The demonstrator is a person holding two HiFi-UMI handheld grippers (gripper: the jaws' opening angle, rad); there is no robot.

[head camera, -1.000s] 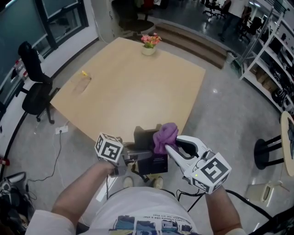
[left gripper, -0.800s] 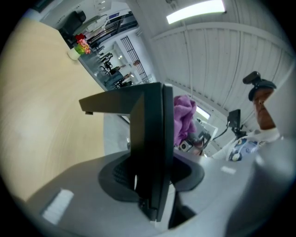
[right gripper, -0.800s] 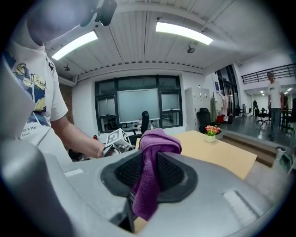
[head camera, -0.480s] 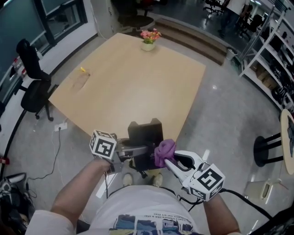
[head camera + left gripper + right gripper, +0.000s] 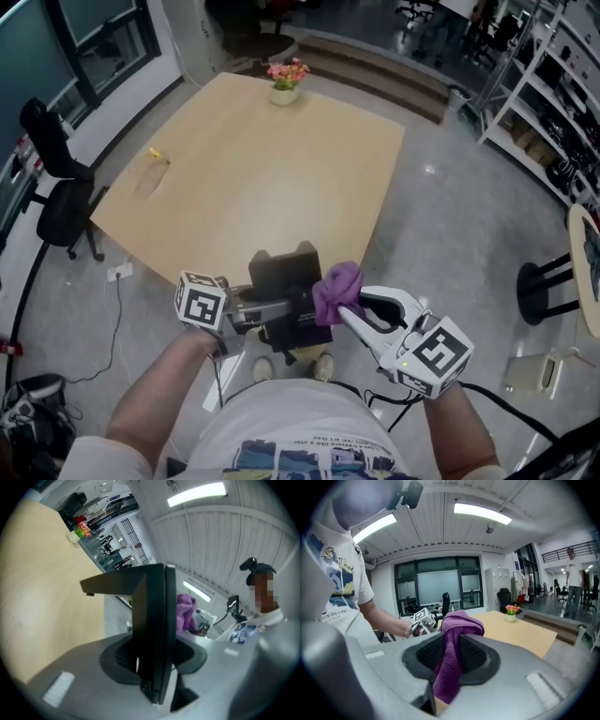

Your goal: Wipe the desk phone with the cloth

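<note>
The desk phone (image 5: pixel 287 277) hangs at the table's (image 5: pixel 253 178) near edge, clamped in my left gripper (image 5: pixel 274 309), my right gripper (image 5: pixel 343 310) pinching the cloth (image 5: pixel 336 283) against its side; wiping seems under way, unfinished.

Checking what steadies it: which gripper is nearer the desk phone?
Left. The left gripper is clamped on the desk phone; the right gripper, gripping the purple cloth, sits beside its right edge.

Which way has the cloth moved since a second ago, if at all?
Yes. The cloth has slid toward the person: it overlapped the table's near edge, and now sits just below it, beside the phone.
</note>
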